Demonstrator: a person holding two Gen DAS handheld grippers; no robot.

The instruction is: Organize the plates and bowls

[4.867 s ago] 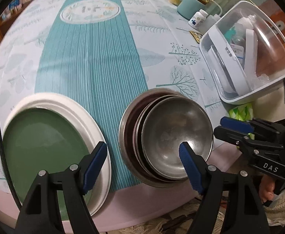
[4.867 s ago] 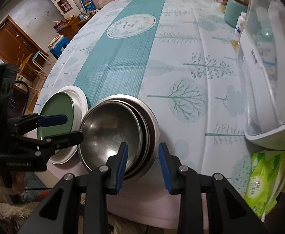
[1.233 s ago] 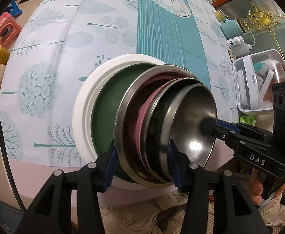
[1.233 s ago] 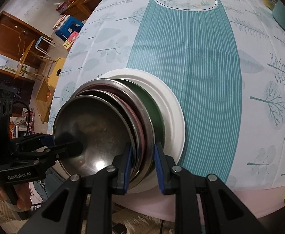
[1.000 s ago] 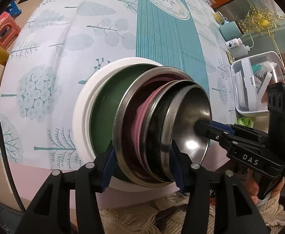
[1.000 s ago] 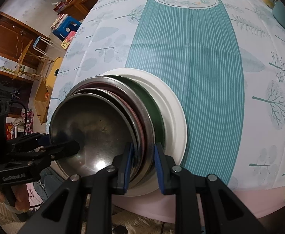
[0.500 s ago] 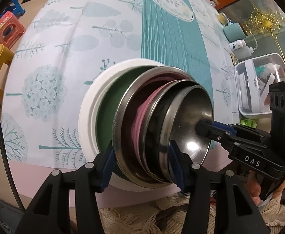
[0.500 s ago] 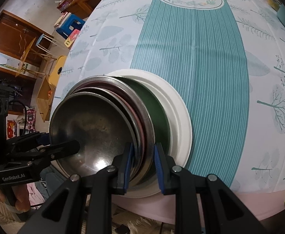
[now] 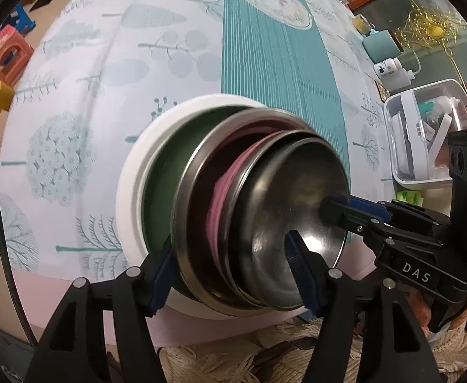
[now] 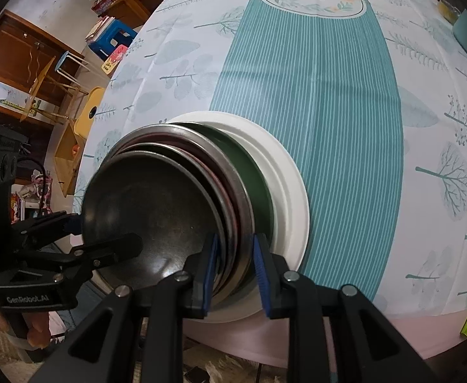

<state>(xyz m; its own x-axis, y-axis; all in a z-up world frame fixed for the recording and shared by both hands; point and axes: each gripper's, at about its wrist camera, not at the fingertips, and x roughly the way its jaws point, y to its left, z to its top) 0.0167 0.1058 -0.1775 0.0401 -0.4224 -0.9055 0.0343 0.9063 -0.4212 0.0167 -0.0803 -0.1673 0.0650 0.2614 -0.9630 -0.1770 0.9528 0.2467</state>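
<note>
A nested stack of steel bowls (image 9: 265, 223) with a pink one among them sits on the green plate (image 9: 160, 191) inside the white plate (image 9: 131, 172), near the table's front edge. My left gripper (image 9: 230, 271) is shut on the stack's rims from one side. My right gripper (image 10: 233, 265) is shut on the rims from the opposite side; the stack (image 10: 156, 204), green plate (image 10: 259, 185) and white plate (image 10: 291, 191) show there too. Each gripper shows in the other's view.
The teal-striped tablecloth (image 10: 313, 79) runs away from me. A clear plastic storage box (image 9: 425, 134) and a green tissue pack (image 9: 409, 196) lie at the right. Small bottles (image 9: 390, 71) stand farther back. Stools and a wooden cabinet (image 10: 26, 54) stand beyond the table's left side.
About five seconds ago the bowl stack stood beside the plates; now it rests on the green plate. Over the last second both grippers and the stack have barely shifted.
</note>
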